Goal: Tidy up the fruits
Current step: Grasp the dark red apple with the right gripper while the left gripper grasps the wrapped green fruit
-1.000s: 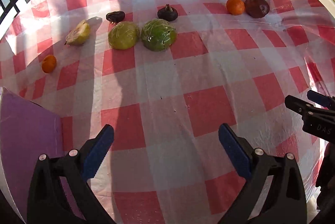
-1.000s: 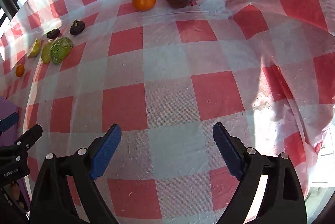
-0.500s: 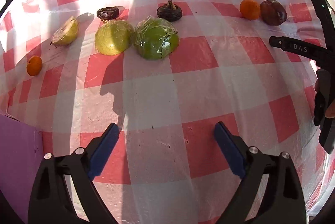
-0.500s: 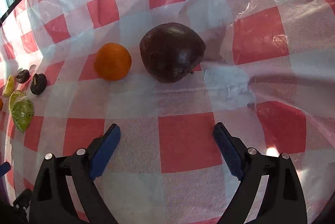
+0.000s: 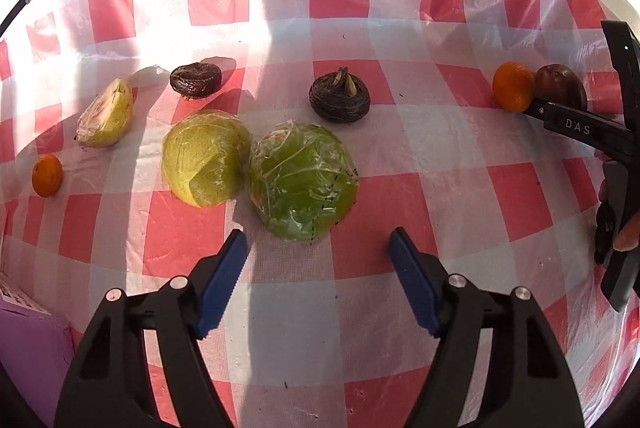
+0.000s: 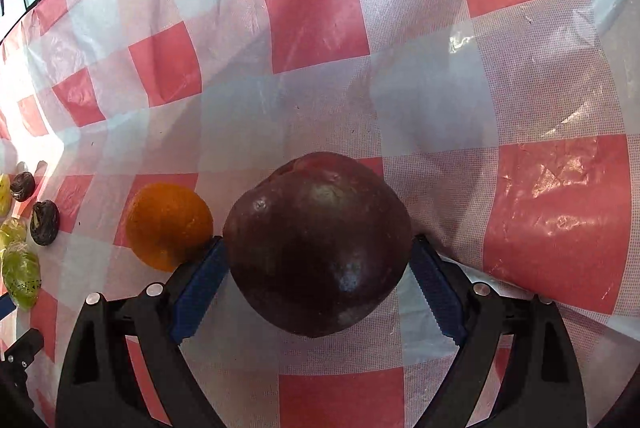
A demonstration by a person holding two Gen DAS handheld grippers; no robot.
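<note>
Your right hand-held gripper (image 6: pixel 316 260) straddles the dark red apple (image 6: pixel 318 244), pads looking barely touching, so squeeze firmly next; left hand-held gripper (image 5: pixel 318 258) hovers apart, just closing.

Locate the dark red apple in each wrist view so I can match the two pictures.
Left wrist: dark red apple at far right, partly behind the right gripper.
Right wrist: apple centre, between the blue pads, both at its sides.
Shared landmark: the orange just left of it.
</note>
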